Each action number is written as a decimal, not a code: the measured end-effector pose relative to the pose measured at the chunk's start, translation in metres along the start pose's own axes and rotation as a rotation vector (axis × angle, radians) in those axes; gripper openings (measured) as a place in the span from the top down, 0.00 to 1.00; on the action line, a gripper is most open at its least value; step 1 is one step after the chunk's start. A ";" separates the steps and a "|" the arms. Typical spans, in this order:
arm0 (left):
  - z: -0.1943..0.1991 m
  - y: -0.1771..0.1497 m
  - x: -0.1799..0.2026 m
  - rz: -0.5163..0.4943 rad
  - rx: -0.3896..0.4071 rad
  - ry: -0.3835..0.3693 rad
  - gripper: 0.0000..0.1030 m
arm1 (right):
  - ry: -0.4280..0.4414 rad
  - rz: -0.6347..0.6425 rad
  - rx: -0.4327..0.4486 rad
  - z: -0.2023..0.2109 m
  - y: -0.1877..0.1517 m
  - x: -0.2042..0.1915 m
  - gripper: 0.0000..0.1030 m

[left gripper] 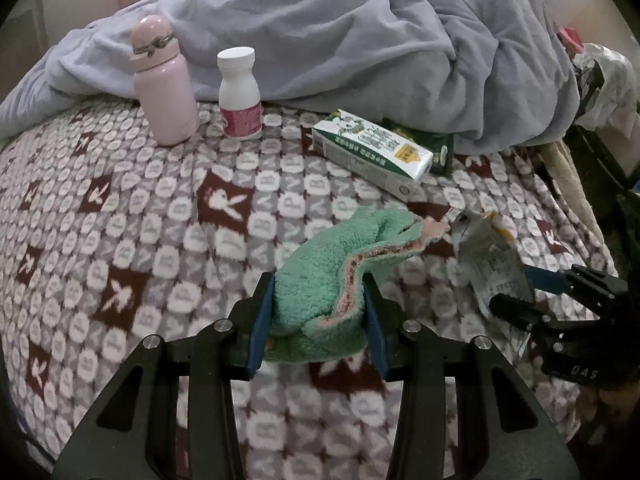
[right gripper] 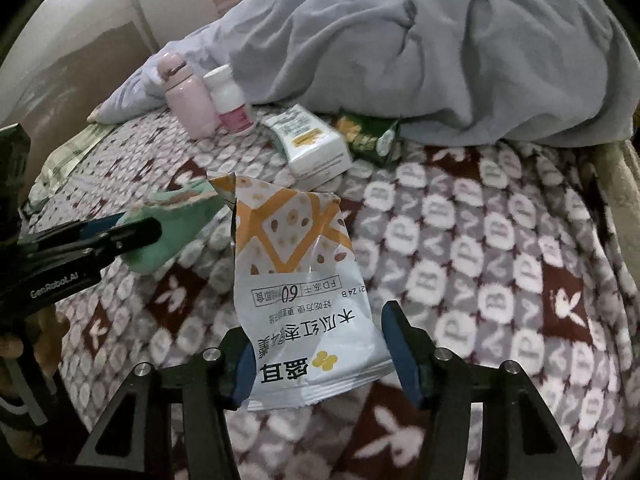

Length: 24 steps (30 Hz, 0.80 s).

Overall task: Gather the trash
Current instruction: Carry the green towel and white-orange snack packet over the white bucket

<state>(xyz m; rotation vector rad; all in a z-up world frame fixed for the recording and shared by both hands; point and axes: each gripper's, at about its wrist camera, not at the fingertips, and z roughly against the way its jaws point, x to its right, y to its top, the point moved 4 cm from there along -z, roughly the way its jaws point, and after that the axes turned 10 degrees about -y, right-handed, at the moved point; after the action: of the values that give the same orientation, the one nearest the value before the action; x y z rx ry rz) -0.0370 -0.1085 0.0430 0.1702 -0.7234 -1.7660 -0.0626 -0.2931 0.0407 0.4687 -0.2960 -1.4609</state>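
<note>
A fluffy green cloth [left gripper: 320, 276] with a pink patterned edge sticks up from between the blue pads of my left gripper [left gripper: 320, 288], which is shut on it just above the bed. A torn white and orange snack wrapper [right gripper: 296, 272] lies lengthwise between the jaws of my right gripper [right gripper: 314, 320], and both pads touch its sides. In the left wrist view the wrapper [left gripper: 492, 264] stands up off the blanket at the right gripper [left gripper: 516, 292]. The left gripper [right gripper: 140, 228] with the green cloth [right gripper: 176, 224] shows in the right wrist view, close to the wrapper's left.
On the rabbit-patterned blanket [left gripper: 120, 220] stand a pink flask [left gripper: 164, 92] and a white pill bottle [left gripper: 239, 92]. A white and green carton [left gripper: 372, 154] and a green snack packet [left gripper: 436, 148] lie by the rumpled grey-blue duvet [left gripper: 320, 32]. Crumpled white plastic [left gripper: 604, 84] sits past the bed's right edge.
</note>
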 end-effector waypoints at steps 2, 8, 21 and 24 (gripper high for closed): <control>0.002 -0.005 0.000 0.007 -0.011 0.011 0.61 | 0.011 0.002 -0.025 0.000 -0.003 -0.003 0.41; -0.006 -0.023 -0.007 0.040 -0.051 0.015 0.56 | 0.039 0.029 -0.047 0.001 -0.010 -0.011 0.29; -0.025 -0.016 -0.002 -0.002 -0.049 -0.014 0.38 | 0.080 0.048 -0.103 -0.026 -0.006 -0.019 0.20; -0.026 -0.018 -0.007 0.032 -0.036 -0.038 0.39 | 0.090 0.013 -0.062 -0.023 -0.009 -0.017 0.20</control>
<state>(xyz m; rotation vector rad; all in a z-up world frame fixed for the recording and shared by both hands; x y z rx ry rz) -0.0376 -0.1091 0.0107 0.1004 -0.7179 -1.7541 -0.0613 -0.2742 0.0182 0.4799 -0.1813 -1.4275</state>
